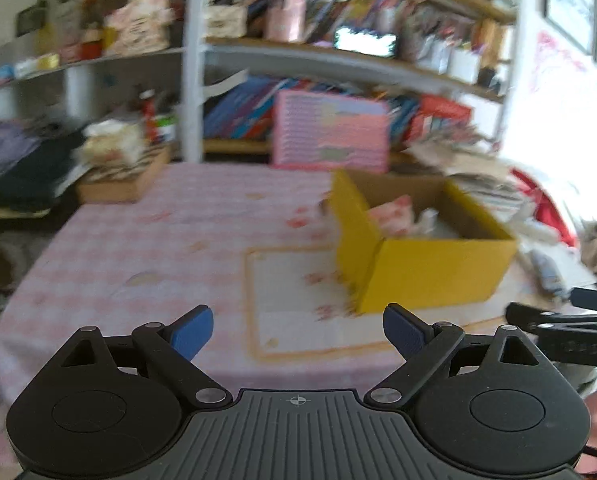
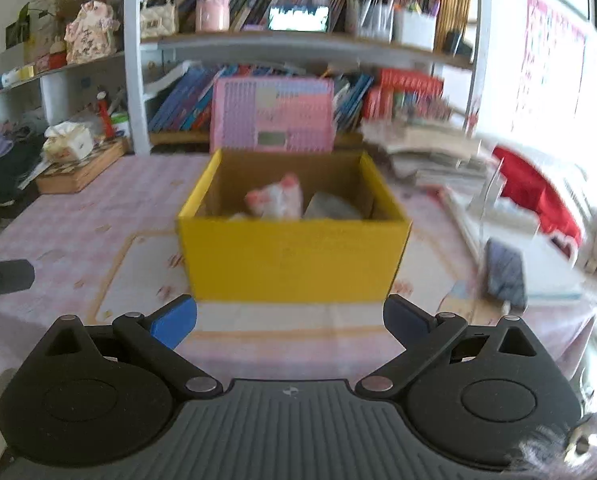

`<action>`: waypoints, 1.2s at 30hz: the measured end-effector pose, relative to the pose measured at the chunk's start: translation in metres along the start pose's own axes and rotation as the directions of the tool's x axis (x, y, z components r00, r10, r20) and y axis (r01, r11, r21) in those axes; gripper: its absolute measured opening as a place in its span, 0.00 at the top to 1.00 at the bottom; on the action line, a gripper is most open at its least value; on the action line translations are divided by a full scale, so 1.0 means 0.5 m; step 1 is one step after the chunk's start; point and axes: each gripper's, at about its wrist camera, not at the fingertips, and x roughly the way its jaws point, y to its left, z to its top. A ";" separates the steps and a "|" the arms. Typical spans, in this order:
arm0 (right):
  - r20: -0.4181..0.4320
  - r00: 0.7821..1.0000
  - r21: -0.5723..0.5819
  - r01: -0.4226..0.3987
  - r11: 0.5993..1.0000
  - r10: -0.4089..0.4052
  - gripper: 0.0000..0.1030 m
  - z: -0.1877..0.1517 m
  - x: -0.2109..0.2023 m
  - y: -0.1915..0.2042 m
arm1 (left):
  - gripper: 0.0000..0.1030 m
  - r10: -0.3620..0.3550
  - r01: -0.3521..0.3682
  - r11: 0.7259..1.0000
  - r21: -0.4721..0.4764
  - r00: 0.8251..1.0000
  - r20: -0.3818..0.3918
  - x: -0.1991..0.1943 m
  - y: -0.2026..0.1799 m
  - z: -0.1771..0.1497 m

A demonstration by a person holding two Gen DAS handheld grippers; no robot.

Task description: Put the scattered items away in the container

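The yellow box (image 2: 294,256) is sitting on the pink checked tablecloth (image 2: 98,208), right at twelve o'clock from the right gripper (image 2: 290,318). From the left gripper (image 1: 298,330) it is sitting over at about two o'clock. The box is open on top, so things can be dropped straight in.

A pink and white soft thing (image 2: 276,200) and a grey thing (image 2: 330,208) are already lying inside it. The rest of the inside is hiding behind the front wall.

Both grippers are spreading their blue fingers wide, and nothing is sitting between them. They are holding nothing, probably because they are ready to pick up the next thing.

A dark flat thing (image 2: 506,272) is lying on papers at about three o'clock from the box, and it may be one more thing to tidy. It is too blurry to name.

The pink board (image 2: 272,118) is leaning against the shelf (image 2: 298,44) behind the box. Most of both pictures are smeared. The table's near edge is hiding under the grippers.
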 end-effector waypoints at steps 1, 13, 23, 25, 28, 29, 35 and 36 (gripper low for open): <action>-0.008 1.000 0.004 -0.006 1.000 0.006 0.02 -0.002 -0.001 0.005 | 0.09 0.008 -0.008 1.000 -0.014 1.000 -0.007 -0.006 0.009 -0.005; -0.088 0.992 0.084 -0.084 0.993 0.092 0.02 -0.019 -0.009 0.025 | 0.05 0.080 -0.074 0.990 0.117 0.996 -0.048 -0.054 -0.001 -0.051; -0.112 0.988 0.029 -0.099 0.995 0.101 0.02 -0.031 -0.035 0.041 | 0.02 0.064 -0.054 0.992 0.111 0.995 -0.082 -0.069 -0.016 -0.066; -0.115 0.988 0.019 -0.104 0.994 0.106 0.02 -0.032 -0.037 0.040 | 0.01 0.057 -0.048 0.994 0.102 0.995 -0.083 -0.068 -0.017 -0.066; -0.130 0.985 0.018 -0.114 0.993 0.115 0.02 -0.035 -0.032 0.037 | 0.01 0.054 -0.045 0.995 0.085 0.994 -0.098 -0.062 -0.014 -0.065; -0.136 0.984 0.022 -0.115 0.993 0.117 0.02 -0.035 -0.030 0.034 | 0.01 0.054 -0.046 0.996 0.078 0.994 -0.100 -0.061 -0.013 -0.064; -0.160 0.979 0.045 -0.123 0.991 0.129 0.02 -0.032 -0.017 0.026 | 0.01 0.051 -0.047 0.998 0.033 0.991 -0.120 -0.054 0.000 -0.062; -0.164 0.977 0.045 -0.128 0.991 0.134 0.02 -0.031 -0.015 0.027 | 0.01 0.043 -0.040 0.999 0.022 0.991 -0.129 -0.051 0.004 -0.062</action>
